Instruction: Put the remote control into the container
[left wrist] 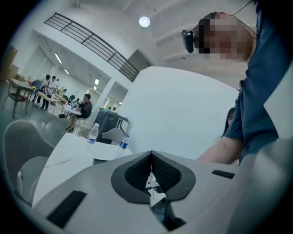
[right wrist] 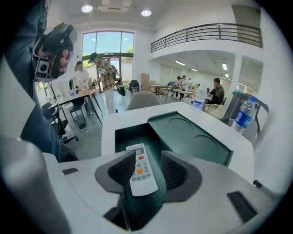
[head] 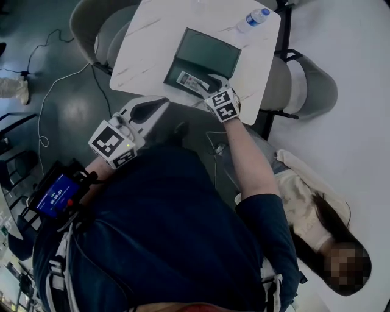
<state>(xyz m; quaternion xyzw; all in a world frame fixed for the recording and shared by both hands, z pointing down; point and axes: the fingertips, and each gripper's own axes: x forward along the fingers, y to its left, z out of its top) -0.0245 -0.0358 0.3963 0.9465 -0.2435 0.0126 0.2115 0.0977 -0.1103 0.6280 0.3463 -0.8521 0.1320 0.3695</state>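
Flat white remote control (right wrist: 139,171) is being laid in the dark container (right wrist: 192,137)
Right gripper (right wrist: 149,172) is being held spread around it — left gripper (left wrist: 151,176) squeezed together.

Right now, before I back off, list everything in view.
remote control: one, white, lying in the container's open base
container: one, dark green, lid open, on the table
table: one, white marbled, in front of the person
water bottle: one in the head view, clear with blue label, table's far corner
chairs: two, grey, at the table's left and right
screen device: one, blue display, by the left forearm
another person: one, pale top, low at right
left hand-held gripper: one, white, jaws together, empty, short of the table
right hand-held gripper: one, white, jaws apart, either side of the remote control
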